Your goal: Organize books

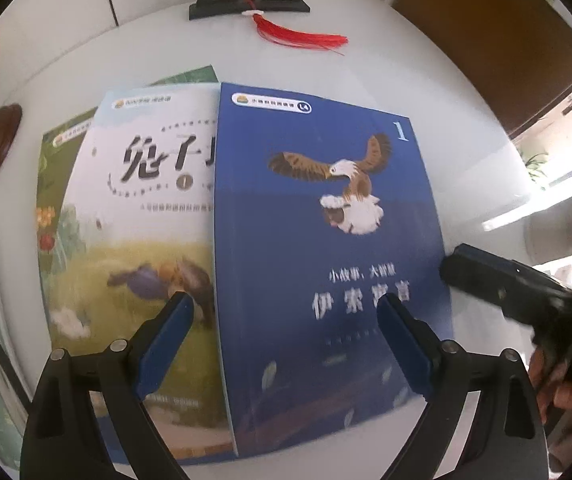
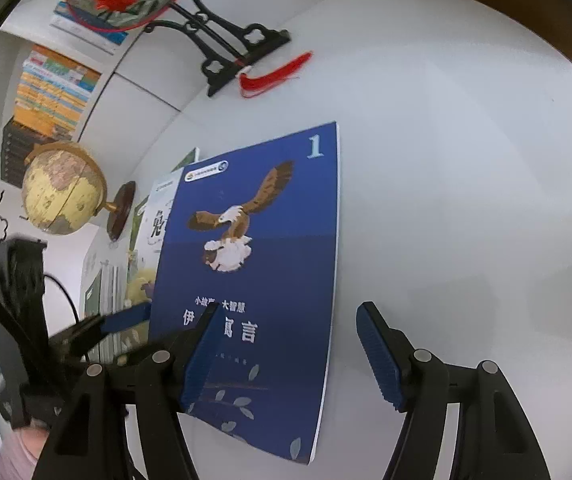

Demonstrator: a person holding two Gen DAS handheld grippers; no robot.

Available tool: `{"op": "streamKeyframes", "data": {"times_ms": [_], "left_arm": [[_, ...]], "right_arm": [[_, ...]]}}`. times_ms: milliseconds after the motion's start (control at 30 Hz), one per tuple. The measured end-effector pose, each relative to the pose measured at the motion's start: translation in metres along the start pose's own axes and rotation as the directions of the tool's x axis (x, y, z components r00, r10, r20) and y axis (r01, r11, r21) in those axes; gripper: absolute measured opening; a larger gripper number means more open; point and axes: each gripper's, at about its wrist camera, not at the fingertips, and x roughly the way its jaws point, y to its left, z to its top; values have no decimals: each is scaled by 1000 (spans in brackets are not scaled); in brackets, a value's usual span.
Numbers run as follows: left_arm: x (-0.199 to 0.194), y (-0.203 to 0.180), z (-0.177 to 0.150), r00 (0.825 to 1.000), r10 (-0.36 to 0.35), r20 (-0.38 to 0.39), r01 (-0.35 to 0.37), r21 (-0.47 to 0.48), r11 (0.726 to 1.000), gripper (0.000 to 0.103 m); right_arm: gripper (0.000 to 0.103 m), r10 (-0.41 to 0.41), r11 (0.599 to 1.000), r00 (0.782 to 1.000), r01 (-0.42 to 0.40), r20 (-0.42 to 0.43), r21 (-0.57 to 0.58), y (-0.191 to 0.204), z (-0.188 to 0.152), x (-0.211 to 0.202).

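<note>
Blue eagle book on top of a loose fan of books, both hand-held grippers spread and empty above it.

Blue book (image 1: 325, 248) flat on white desk (image 1: 425, 80), overlapping pale rabbit-and-tortoise book (image 1: 138, 208), which overlaps a green book (image 1: 50, 184) beneath; stack skewed, edges not squared. Left hand-held gripper (image 1: 286, 312) released, nothing between pads, straddling the blue book's left edge. Right hand-held gripper (image 2: 289, 320) likewise released, straddling its right edge over bare desk. Risks, judged: thin cover flat on desk, so a pad closing on the edge likely skids or lifts only the cover and bends it; pushing the top book probably drags the lower two and worsens the fan. Red tassel (image 1: 297, 34), fan stand (image 1: 246, 2) and globe (image 2: 62, 188) well apart, little hazard unless books slide far back.
</note>
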Motion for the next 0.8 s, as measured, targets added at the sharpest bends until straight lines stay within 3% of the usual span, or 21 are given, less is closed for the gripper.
{"op": "streamKeyframes", "data": {"times_ms": [67, 233, 333, 433, 567, 633, 733, 800], "left_arm": [[3, -6, -1, 1000, 29, 4, -29, 22, 999, 93], [2, -13, -22, 998, 63, 13, -63, 67, 996, 93], [0, -3, -34, 998, 64, 22, -64, 15, 998, 93], [-13, 24, -51, 997, 62, 46, -59, -70, 996, 91], [-20, 30, -63, 991, 130, 31, -126, -98, 987, 92], [-20, 31, -63, 991, 133, 23, -130, -110, 985, 92], [-18, 34, -67, 993, 116, 24, -111, -149, 982, 92], [-15, 39, -71, 998, 66, 9, -63, -186, 981, 93]], "right_arm": [[67, 32, 999, 999, -32, 3, -28, 2, -1, 3], [79, 61, 995, 997, -64, -35, -80, 14, -4, 11], [81, 67, 990, 994, -77, -84, -121, 25, -5, 19], [81, 133, 984, 985, -145, -109, -107, 30, -9, 26], [80, 219, 965, 964, -237, -152, -115, 38, -19, 30], [77, 192, 970, 965, -214, -179, -112, 35, -27, 29], [77, 229, 966, 958, -246, -174, -84, 23, -38, 20], [77, 270, 958, 946, -283, -178, -51, 20, -41, 21]]}}
